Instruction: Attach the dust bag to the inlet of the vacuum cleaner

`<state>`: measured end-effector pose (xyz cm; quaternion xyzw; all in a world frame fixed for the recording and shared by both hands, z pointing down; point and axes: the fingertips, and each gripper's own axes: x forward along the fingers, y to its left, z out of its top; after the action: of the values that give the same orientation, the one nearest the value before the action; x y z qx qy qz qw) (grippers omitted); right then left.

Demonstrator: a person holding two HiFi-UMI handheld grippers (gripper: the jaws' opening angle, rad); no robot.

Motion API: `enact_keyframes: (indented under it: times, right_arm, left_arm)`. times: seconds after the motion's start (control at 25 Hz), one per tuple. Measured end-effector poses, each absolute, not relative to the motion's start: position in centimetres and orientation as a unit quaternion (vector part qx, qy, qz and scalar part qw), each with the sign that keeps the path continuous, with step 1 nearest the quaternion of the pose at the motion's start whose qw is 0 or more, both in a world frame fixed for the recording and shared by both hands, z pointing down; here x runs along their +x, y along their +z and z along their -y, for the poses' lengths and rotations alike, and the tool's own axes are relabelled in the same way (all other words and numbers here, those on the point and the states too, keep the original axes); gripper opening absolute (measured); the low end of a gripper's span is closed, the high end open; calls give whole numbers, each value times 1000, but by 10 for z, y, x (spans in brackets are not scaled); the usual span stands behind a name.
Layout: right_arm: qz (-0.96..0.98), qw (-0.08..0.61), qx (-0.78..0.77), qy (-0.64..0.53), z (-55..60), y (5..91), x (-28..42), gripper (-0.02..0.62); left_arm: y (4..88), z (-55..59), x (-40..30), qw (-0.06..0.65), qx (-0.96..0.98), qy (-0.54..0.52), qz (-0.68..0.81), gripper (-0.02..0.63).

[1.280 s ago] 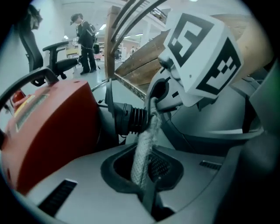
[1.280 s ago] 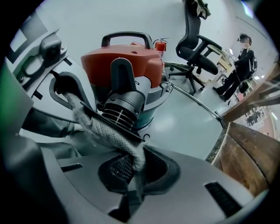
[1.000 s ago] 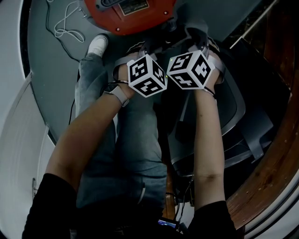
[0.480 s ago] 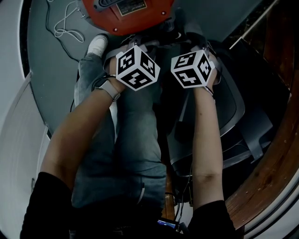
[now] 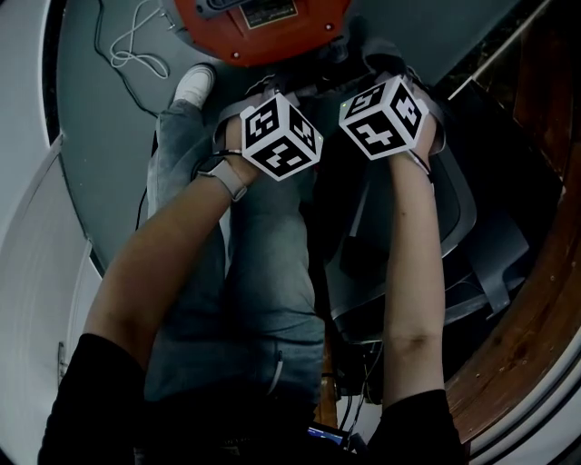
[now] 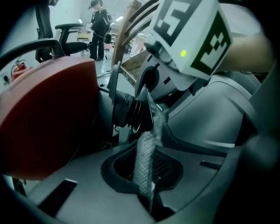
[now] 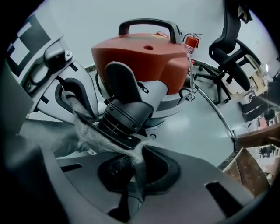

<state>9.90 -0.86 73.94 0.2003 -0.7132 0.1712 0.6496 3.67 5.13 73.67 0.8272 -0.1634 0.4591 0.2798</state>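
Note:
The orange-red vacuum cleaner (image 5: 263,27) stands on the floor at the top of the head view. Its black ribbed inlet (image 7: 127,113) points toward me. The grey woven dust bag (image 7: 94,131) is stretched over the inlet's lower rim between both grippers. My left gripper (image 6: 146,175) is shut on a strip of the bag's mouth (image 6: 146,153), right beside the inlet (image 6: 129,113). My right gripper (image 7: 133,175) is shut on the opposite edge of the bag. In the head view the marker cubes (image 5: 281,136) (image 5: 386,116) hide both sets of jaws.
A white cable (image 5: 136,45) lies on the grey floor left of the vacuum. The person's jeans leg (image 5: 263,272) and white shoe (image 5: 192,86) reach toward it. A dark chair base (image 5: 472,227) sits at right, with a curved wooden edge (image 5: 536,345) beyond. A fire extinguisher (image 7: 191,43) stands behind.
Both grippers have shifted up toward the vacuum, the right one more. The left swung left and came back. Both have kept hold of the bag.

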Motion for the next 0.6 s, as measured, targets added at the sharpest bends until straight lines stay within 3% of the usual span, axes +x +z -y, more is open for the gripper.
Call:
enact_keyframes:
  times: [0.4,0.6]
  right_arm:
    - [708,629,232,220,-12,742,109,40]
    - [703,651,221,181,-1,723,105,40]
  left_arm:
    - [720,-31,24,255,841,448,166,24]
    - [737,-33,28,380,798,424,198,25]
